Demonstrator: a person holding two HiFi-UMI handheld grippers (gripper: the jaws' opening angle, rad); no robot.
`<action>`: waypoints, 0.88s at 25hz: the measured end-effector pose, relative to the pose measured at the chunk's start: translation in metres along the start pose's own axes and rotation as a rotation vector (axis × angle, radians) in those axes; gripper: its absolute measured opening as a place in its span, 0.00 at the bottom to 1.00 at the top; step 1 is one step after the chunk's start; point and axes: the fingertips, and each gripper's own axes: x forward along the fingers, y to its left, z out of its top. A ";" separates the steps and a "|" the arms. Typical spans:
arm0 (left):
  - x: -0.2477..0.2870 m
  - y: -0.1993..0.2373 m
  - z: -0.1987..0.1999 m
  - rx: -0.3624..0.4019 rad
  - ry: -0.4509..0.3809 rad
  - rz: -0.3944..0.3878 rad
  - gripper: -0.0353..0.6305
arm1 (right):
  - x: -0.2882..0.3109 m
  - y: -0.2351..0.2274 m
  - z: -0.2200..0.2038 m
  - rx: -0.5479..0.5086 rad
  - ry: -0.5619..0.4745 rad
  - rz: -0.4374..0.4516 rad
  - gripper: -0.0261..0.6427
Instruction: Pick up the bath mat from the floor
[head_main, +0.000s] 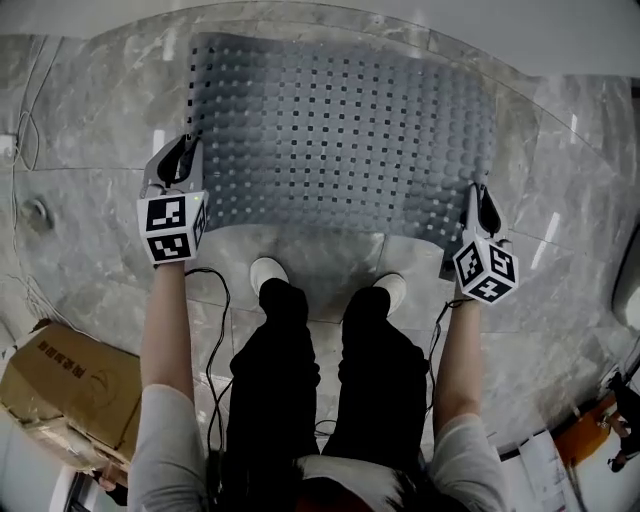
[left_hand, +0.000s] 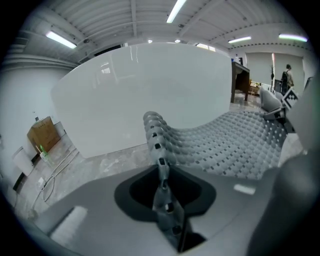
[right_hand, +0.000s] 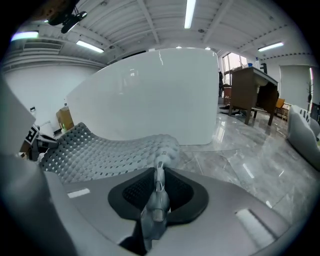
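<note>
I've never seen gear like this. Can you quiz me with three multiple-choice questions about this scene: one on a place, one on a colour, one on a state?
1. Where is the cardboard box?
A. On the bath mat
B. On the floor, at the head view's lower left
C. Between the jaws

2. What colour is the bath mat?
A. Red
B. Grey
C. Green

3. The left gripper has its jaws:
A. Wide apart, empty
B. Shut on a cable
C. Shut on the mat's edge

Answers: B, the box lies in that corner, off the mat; B, the mat is grey in every view; C, the left gripper view shows the edge pinched between them.
</note>
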 end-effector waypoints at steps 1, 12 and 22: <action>-0.014 -0.001 0.012 0.000 -0.005 -0.007 0.15 | -0.012 -0.001 0.012 0.000 -0.002 -0.004 0.13; -0.181 0.018 0.161 -0.037 -0.038 -0.013 0.15 | -0.168 0.005 0.174 -0.008 -0.022 -0.027 0.13; -0.319 0.040 0.276 -0.055 -0.088 -0.004 0.15 | -0.301 0.021 0.304 0.019 -0.078 -0.027 0.13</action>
